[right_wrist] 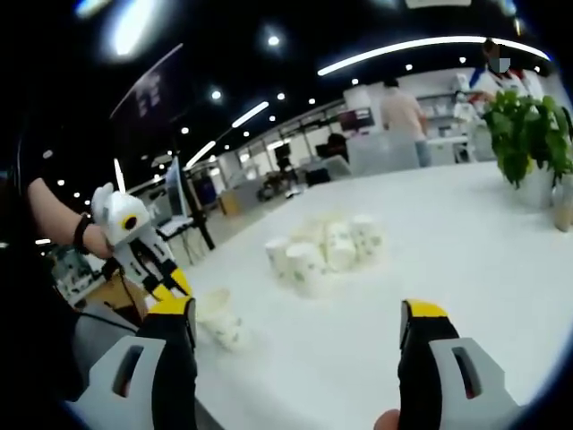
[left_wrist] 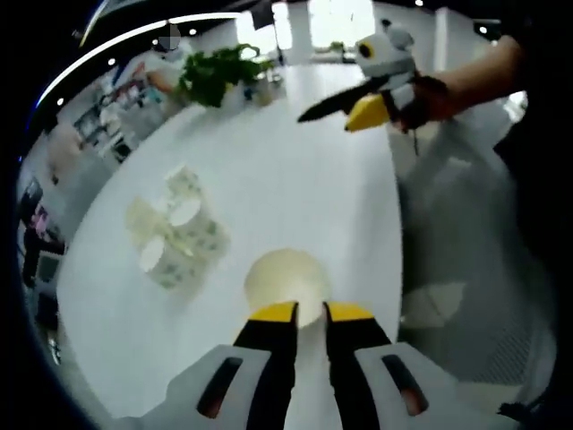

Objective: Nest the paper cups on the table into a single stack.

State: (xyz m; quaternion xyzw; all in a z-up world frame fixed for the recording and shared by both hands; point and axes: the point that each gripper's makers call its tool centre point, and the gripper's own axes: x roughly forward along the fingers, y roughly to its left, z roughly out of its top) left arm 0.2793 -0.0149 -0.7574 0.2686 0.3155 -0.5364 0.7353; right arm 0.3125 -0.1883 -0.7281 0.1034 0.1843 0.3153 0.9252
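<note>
open white table top [right_wrist: 501, 269] lies wide and bare between the cluster of paper cups [right_wrist: 327, 244] and the potted plant [right_wrist: 528, 134] at the far edge. a single paper cup [left_wrist: 286, 285] sits just ahead of the left gripper [left_wrist: 309, 313], blocking its forward line. the right gripper [right_wrist: 300, 327], jaws wide apart, faces bare surface up to the cluster.

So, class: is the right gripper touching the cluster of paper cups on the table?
Apart. In the right gripper view, the right gripper has its jaws wide open, and bare white table lies between its tips and the cluster of paper cups.
</note>
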